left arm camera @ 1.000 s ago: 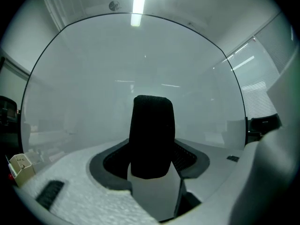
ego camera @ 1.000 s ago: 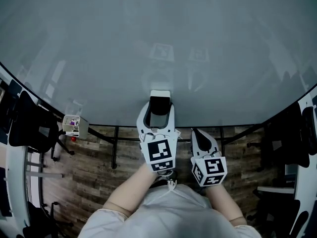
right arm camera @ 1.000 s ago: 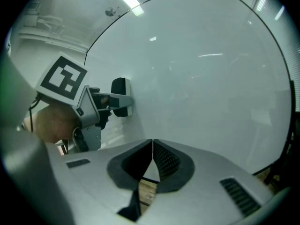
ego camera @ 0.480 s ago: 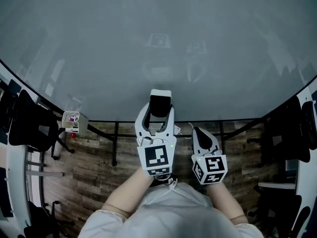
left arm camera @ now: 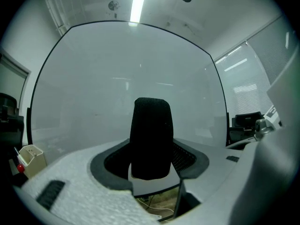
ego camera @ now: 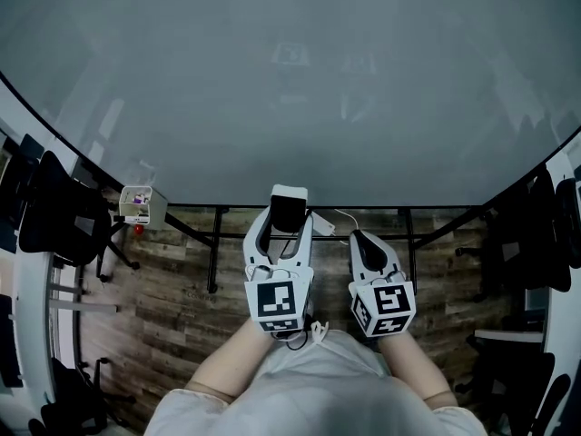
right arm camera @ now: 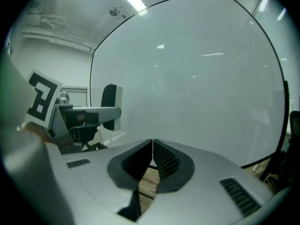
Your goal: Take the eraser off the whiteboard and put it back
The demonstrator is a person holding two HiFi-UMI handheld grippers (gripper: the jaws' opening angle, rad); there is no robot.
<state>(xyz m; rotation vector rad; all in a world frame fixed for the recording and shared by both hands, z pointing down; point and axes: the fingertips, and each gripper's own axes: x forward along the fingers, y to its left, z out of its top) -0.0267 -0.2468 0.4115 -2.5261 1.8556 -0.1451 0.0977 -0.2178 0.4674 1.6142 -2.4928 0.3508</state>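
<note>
The eraser, black felt with a white back, stands upright between the jaws of my left gripper, which is shut on it. It is held just off the lower edge of the big grey whiteboard. In the left gripper view the eraser fills the middle, with the pads of the left gripper pressed on its sides and the whiteboard behind. My right gripper is beside it, shut and empty. In the right gripper view the right gripper has its jaws together, and the eraser shows at the left.
A small box of markers hangs at the whiteboard's lower left. Black chairs stand at the left and at the right. The board's stand legs rise from a wooden floor.
My left gripper has drawn back from the whiteboard toward the person with the eraser in it. The right gripper has come back a little too.
</note>
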